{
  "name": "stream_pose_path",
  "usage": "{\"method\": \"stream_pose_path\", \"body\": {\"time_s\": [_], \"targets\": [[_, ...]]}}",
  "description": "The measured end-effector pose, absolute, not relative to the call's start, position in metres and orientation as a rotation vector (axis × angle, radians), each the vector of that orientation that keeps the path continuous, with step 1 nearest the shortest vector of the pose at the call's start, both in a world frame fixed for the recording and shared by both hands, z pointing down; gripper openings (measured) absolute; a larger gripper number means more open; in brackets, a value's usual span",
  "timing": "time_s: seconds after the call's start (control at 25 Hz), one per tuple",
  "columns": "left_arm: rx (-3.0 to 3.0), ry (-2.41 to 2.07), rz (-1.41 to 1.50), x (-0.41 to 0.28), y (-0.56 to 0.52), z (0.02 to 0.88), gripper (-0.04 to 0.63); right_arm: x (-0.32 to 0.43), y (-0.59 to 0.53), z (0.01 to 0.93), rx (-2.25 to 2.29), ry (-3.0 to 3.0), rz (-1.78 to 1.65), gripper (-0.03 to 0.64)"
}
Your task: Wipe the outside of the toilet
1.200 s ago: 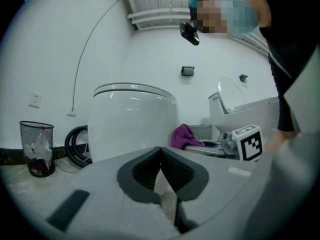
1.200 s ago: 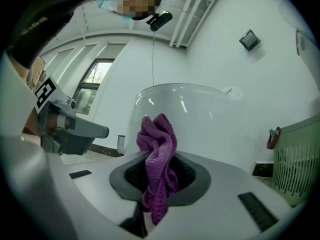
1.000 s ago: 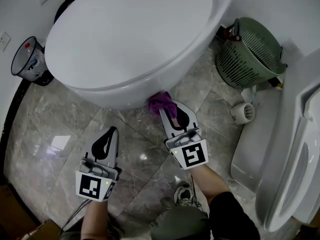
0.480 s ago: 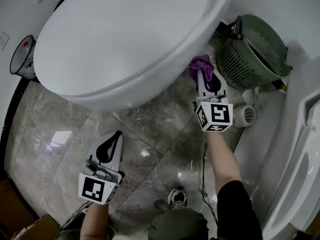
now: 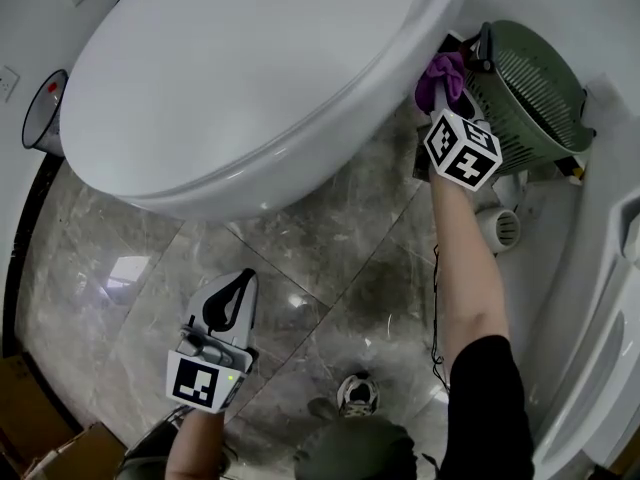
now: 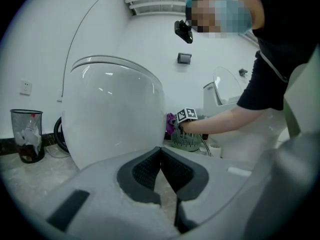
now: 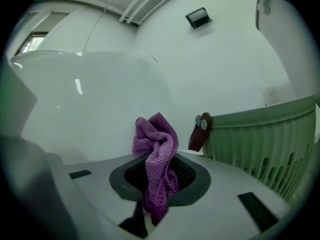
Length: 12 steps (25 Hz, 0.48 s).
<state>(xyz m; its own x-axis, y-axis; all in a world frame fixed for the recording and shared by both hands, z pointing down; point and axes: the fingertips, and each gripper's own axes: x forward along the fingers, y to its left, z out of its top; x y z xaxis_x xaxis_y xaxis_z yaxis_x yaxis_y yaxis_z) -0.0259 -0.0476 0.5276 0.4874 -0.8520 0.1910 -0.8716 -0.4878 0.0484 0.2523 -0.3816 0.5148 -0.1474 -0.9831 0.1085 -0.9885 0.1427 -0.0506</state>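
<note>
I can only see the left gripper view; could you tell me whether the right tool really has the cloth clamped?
Observer: Yes. The right gripper view shows the right tool shut on the cloth, which bunches up above the jaws.
Operator: Thank you. Is the cloth on the toilet?
Observer: The head view puts it right beside the toilet's outer wall, but I cannot confirm contact.
Operator: Is there room on the tool's far side?
Observer: Little. In the head view the basket stands close beside the tool.
</note>
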Motion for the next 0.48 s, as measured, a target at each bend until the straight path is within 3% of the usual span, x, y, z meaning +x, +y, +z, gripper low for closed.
{"method": "stream_pose_path", "body": {"time_s": [0.48], "targets": [[2.617,-1.543,0.152,-0.043,-0.047,0.517,0.006,0.227,-0.286,0.486,1.953,-2.552,0.06,0.066]]}}
